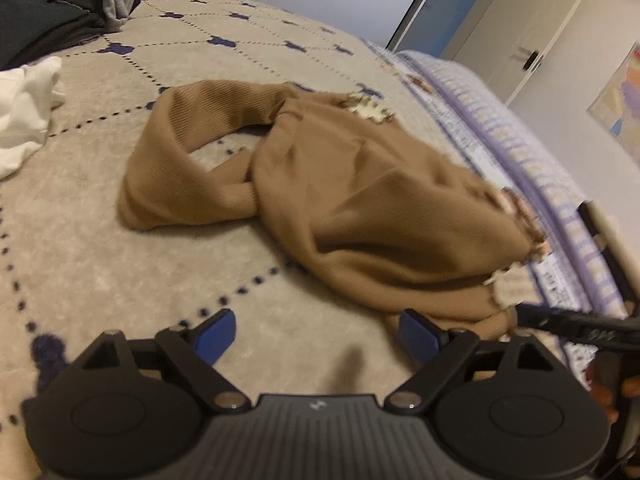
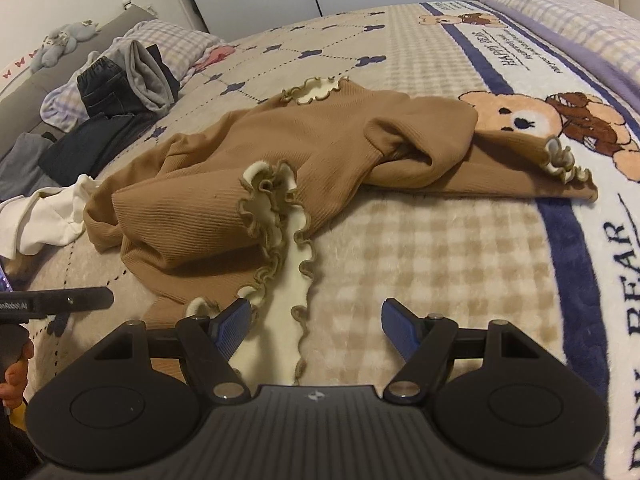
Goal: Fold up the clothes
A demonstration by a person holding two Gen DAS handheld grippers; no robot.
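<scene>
Currently pre-grasp, nothing held, no fold made.

Left wrist view: left claw (image 1: 316,338) stands wide, only bed blanket (image 1: 100,248) between its blue pads. Brown top (image 1: 360,200) lies crumpled ahead and to the right, 1 sleeve looped off to the left. Its frilled hem corner sits just beside the right-hand pad, not between the pads. White garment (image 1: 24,112) is at the left edge, dark clothes pile (image 1: 48,20) far back. Picture is blurred on the right.

Right wrist view: right claw (image 2: 314,330) also stands wide and grips nothing. Cream-lined frilled hem (image 2: 288,280) runs down to just beside its left pad; whether they touch, cannot tell. Bulk of the top is bunched further up the bed, 1 cuff out right over the bear print (image 2: 520,120).

Next, my read: each claw takes 1 hem corner, then lift and spread the top flat. Risk is pinching the blanket with it.
</scene>
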